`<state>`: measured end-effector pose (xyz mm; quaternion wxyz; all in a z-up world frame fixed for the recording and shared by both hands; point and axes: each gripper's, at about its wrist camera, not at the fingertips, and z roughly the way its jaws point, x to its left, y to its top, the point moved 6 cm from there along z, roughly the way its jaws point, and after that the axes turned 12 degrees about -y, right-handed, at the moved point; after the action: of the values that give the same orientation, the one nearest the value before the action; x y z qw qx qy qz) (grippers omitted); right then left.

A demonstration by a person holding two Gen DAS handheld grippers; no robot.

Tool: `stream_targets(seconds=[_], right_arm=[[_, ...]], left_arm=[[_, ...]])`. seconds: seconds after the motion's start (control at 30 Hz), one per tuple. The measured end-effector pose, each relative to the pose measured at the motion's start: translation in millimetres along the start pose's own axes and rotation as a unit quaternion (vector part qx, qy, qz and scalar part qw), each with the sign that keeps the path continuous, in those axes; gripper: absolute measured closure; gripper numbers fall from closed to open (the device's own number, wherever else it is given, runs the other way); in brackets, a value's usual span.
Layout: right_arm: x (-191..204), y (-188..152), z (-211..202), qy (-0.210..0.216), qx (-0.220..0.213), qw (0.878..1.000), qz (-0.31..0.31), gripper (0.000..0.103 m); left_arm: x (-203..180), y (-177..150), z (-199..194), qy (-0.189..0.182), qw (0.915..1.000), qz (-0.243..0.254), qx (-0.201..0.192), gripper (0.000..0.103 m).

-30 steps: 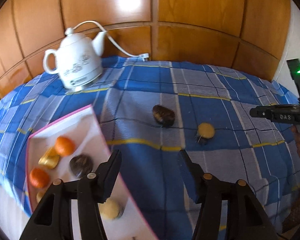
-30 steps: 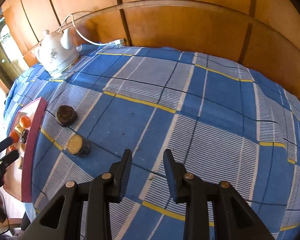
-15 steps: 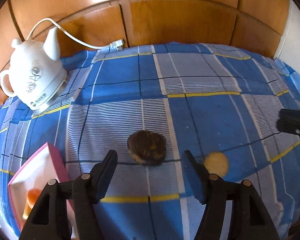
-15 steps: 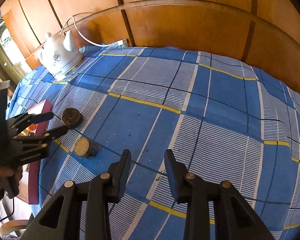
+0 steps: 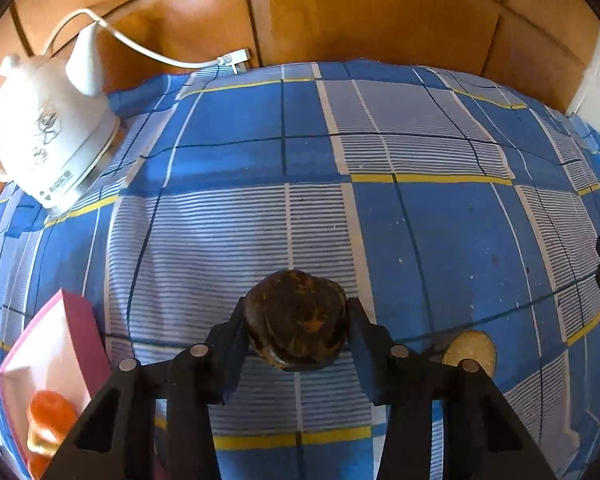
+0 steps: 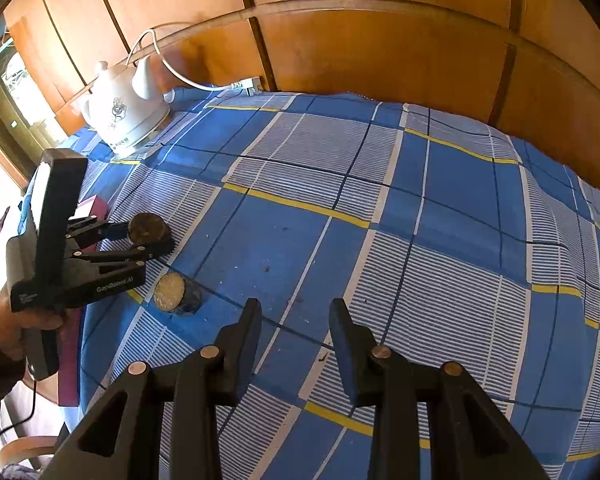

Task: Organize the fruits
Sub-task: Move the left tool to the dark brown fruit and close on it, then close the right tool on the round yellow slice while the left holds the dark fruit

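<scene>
Left wrist view. The left gripper (image 5: 296, 320) points steeply down at the blue checked cloth (image 5: 440, 232). Its jaws have just been closing and now sit against both sides of a dark brown fruit (image 5: 296, 322), which rests on the cloth between them; the pads look pressed to its flanks. Just to the right, partly behind the right finger, lies a cut fruit with a pale yellow face (image 5: 469, 350). At the lower left stands a pink-rimmed white box (image 5: 80, 328) holding an orange fruit (image 5: 52, 406) and a gold-wrapped item (image 5: 44, 436). A white kettle (image 5: 48, 140) sits at the far left of the cloth, its cord trailing to the wooden wall.

Right wrist view. The right gripper (image 6: 296, 320) hovers over bare cloth (image 6: 440, 240), fingers narrowly parted with nothing between them and touching nothing. At the left, a hand (image 6: 8, 320) grips the left gripper (image 6: 148, 236), whose fingers pinch the dark brown fruit (image 6: 146, 227). The cut fruit (image 6: 172, 293) lies near it, apart from both tools. The kettle (image 6: 122, 114) stands at the far corner.
</scene>
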<state>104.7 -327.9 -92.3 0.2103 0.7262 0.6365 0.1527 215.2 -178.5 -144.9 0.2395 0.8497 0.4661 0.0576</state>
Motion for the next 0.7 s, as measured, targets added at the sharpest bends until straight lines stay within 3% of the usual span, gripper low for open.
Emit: stream_targets(seconds=[0.3, 0.53, 0.7], right_arm=[[-1.9, -4.4, 5.8, -0.005, 0.011, 1.000, 0.000, 0.068], [10.9, -14.7, 16.2, -0.004, 0.029, 0.999, -0.027, 0.068], [24.1, -20.5, 16.7, 0.023, 0.035, 0.998, -0.036, 0.068]], left_arm=[[-19.1, -44.1, -54.9, -0.036, 0.9979, -0.011, -0.053, 0.062], [-41.1, -85.8, -74.9, -0.071, 0.9957, -0.007, -0.060, 0.062], [-61.4, -112.1, -78.7, -0.101, 0.9934, 0.001, -0.055, 0.062]])
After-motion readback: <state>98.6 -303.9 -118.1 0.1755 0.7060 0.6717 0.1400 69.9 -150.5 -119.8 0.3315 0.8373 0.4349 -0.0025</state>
